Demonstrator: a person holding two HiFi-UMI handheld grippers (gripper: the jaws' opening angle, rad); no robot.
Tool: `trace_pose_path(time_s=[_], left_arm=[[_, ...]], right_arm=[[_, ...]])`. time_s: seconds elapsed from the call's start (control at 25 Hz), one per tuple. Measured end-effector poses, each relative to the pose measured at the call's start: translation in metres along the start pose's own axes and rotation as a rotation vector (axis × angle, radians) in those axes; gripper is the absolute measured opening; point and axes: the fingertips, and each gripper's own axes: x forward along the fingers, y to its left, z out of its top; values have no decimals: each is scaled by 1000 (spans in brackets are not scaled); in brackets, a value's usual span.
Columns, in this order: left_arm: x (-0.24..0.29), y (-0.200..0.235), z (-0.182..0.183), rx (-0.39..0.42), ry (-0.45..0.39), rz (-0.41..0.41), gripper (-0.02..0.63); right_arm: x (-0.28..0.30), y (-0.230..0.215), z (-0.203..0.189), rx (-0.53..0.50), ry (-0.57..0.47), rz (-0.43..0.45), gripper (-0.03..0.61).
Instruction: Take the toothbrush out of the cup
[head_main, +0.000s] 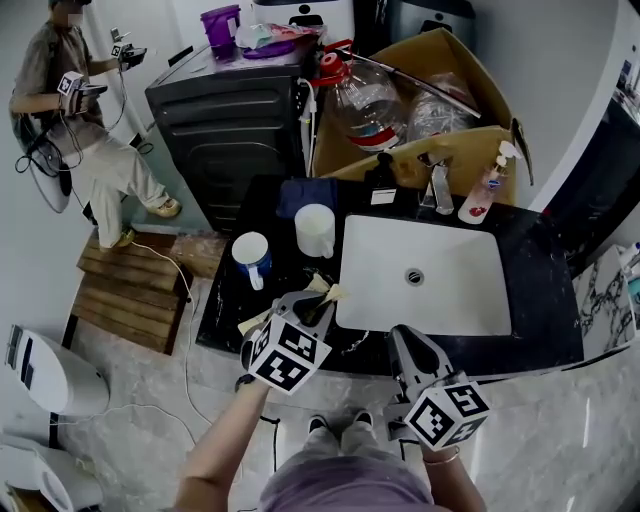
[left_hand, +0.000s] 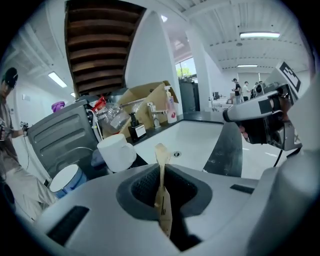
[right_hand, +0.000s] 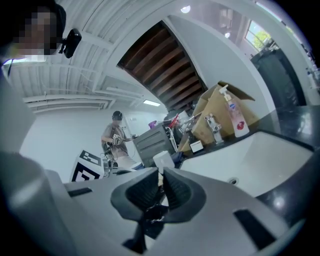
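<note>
Toothbrush (left_hand: 163, 200) is out of the cups, pinched mid-handle btwn the left gripper (left_hand: 162, 174) jaws, both ends sticking out, over the front edge of the black counter (head_main: 545, 255) just left of the sink (head_main: 455, 295). Right gripper (right_hand: 160, 176): jaws nearly together, nothing btwn them. 2 cups behind, apart from the brush: blue cup (head_main: 250, 257) & white mug (head_main: 314, 230).
</note>
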Motion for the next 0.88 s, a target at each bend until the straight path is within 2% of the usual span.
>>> trace_pose_path(time_s=[0.68,0.88], left_arm=[[31,-4,-25,61,162,-14,41],[35,-2,-31,70,179,7,62]], right_arm=[[-4,-13,1,10,12,2,18],[-6,-14,1,9,14,2,18]])
